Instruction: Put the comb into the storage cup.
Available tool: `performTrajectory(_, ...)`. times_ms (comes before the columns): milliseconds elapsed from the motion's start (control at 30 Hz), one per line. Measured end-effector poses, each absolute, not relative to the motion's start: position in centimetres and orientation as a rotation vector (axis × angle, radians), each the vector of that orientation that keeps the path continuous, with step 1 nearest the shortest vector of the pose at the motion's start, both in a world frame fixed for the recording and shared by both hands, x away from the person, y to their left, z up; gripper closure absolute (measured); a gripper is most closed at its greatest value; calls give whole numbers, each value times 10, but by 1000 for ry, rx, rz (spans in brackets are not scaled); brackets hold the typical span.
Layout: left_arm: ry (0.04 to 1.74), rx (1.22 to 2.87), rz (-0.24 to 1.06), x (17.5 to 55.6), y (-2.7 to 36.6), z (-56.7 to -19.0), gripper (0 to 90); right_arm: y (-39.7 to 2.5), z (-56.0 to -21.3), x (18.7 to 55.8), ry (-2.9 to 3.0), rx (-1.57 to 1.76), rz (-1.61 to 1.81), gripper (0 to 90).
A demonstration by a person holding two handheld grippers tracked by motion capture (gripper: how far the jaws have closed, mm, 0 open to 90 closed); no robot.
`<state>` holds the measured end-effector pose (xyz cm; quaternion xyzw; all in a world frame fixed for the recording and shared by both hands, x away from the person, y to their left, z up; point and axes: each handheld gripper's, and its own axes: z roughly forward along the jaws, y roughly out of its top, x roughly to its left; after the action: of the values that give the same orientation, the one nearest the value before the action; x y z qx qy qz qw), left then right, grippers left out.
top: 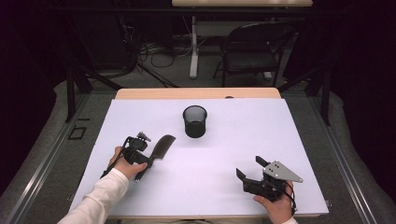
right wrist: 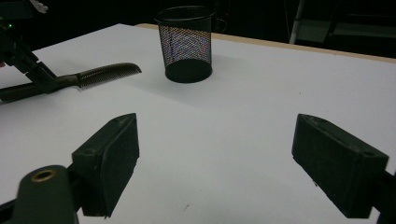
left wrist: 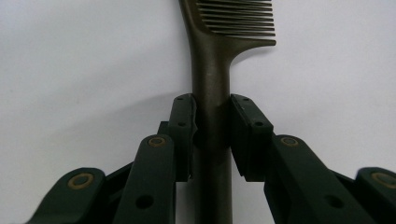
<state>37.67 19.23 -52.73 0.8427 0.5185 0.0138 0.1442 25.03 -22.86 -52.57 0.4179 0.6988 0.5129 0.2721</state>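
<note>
A comb held over the big white surface (top: 205,158)

The black mesh cup (top: 194,121) stands alone. The right claw (top: 250,171) gapes wide, holding nothing. The left claw (left wrist: 212,126) pinches the dark plastic comb (left wrist: 212,70) by its handle; its teeth are cut off.

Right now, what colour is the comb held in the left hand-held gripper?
Dark olive-brown, the comb shows best in the left gripper view, clamped in the left hand-held gripper.

From above and behind me the high view looks down the table (top: 140,116), my left gripper view sits close behind its jaws, and my right gripper view shares the mesh cup (right wrist: 186,43) ahead.
</note>
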Motion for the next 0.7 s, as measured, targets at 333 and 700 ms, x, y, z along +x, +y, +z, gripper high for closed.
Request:
performTrajectory(333,1512,2417,30,377,192,-527,717,-229,-526,250,1879,1125,1382,147)
performTrajectory(700,1521,2407,26,377,193,-527,720,-229,-526,250,1881,1125,1381,148)
